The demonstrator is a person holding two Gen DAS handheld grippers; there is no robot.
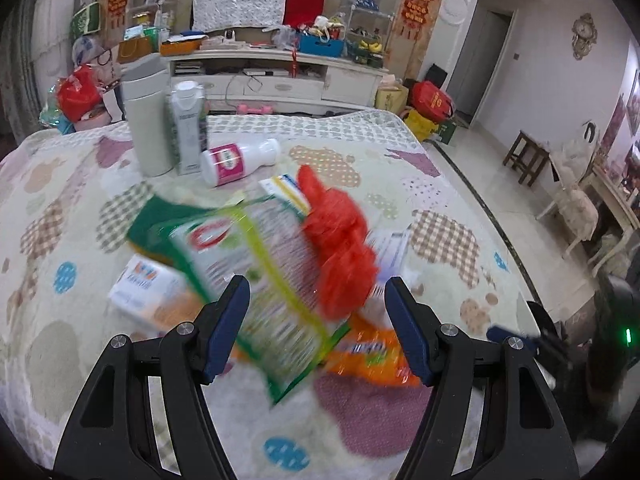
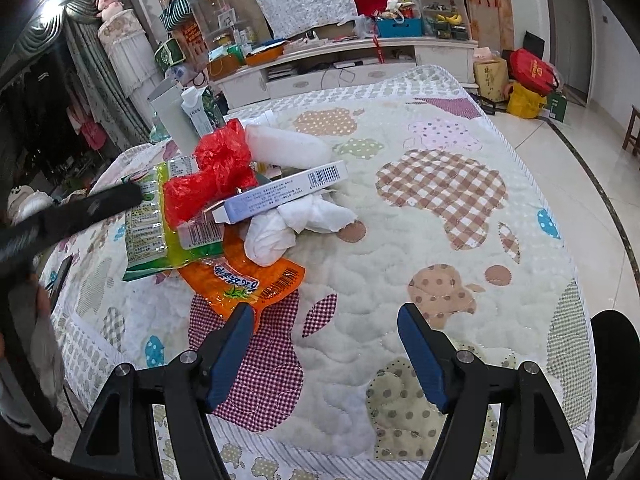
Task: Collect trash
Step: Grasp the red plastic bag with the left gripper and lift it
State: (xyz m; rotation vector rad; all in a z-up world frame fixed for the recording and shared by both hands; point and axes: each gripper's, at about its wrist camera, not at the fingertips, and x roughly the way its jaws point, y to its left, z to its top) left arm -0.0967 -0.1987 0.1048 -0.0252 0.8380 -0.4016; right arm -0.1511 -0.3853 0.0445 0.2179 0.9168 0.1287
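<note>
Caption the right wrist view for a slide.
Open right gripper hovers over quilted table, facing orange wrapper, crumpled tissue and red bag.

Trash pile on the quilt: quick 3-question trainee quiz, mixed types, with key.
1. True or false: the left gripper holds the red plastic bag.
2. The white bottle with the pink label: A upright, B lying on its side?
3. Fill in: the crumpled white tissue lies partly under the barcoded ____.

Key: 1 false, both grippers (right gripper) are open; 2 B; 3 box.
</note>
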